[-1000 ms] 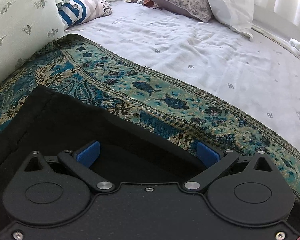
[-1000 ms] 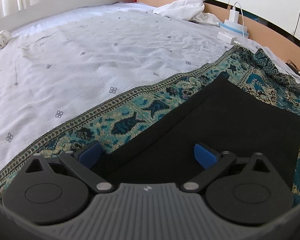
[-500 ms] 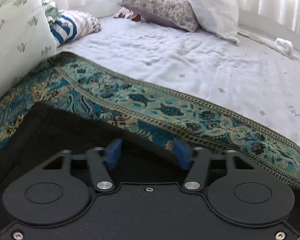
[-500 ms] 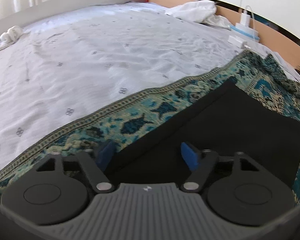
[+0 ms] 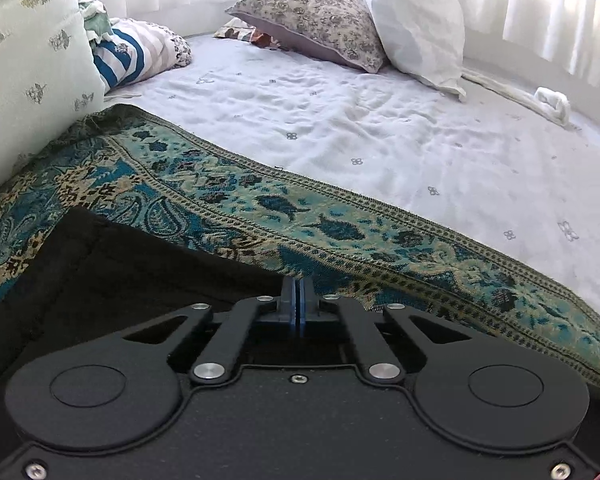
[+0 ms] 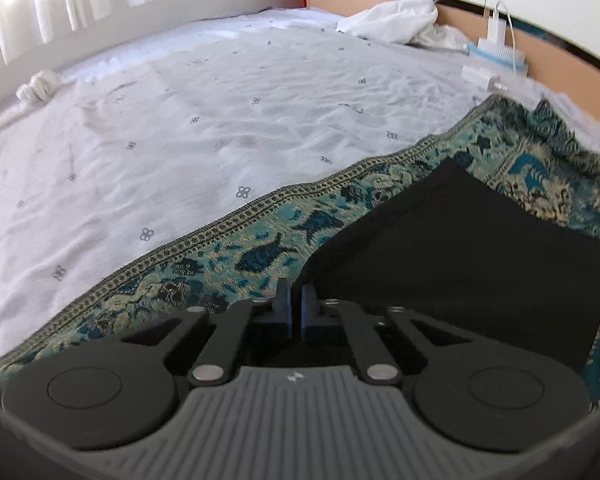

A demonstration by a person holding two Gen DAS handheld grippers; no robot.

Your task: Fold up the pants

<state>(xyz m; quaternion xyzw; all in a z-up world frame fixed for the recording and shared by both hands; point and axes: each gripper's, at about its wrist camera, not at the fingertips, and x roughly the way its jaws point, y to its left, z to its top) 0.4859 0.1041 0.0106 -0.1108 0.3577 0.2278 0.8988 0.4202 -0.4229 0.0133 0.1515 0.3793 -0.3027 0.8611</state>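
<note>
The black pants [image 5: 132, 272] lie flat on a teal patterned cloth [image 5: 340, 224] on the bed. In the left wrist view my left gripper [image 5: 299, 296] is shut at the pants' far edge, its blue pads pressed together on the black fabric. In the right wrist view the pants [image 6: 480, 252] stretch away to the right. My right gripper [image 6: 295, 300] is closed to a narrow gap at the pants' edge, over the patterned cloth [image 6: 260, 256]. The fabric between the pads is hidden by the fingers.
White bedsheet [image 5: 380, 128] beyond the cloth. Floral pillow [image 5: 316, 20], white pillow [image 5: 416, 20], striped bundle [image 5: 132, 56] and a pale cushion [image 5: 24, 72] at the left. White cloth heap [image 6: 396, 20] and charger boxes [image 6: 496, 56] by the headboard.
Both grippers have closed from wide open onto the far edge of the pants. The edge has lifted slightly and the cameras have tilted up a little.
</note>
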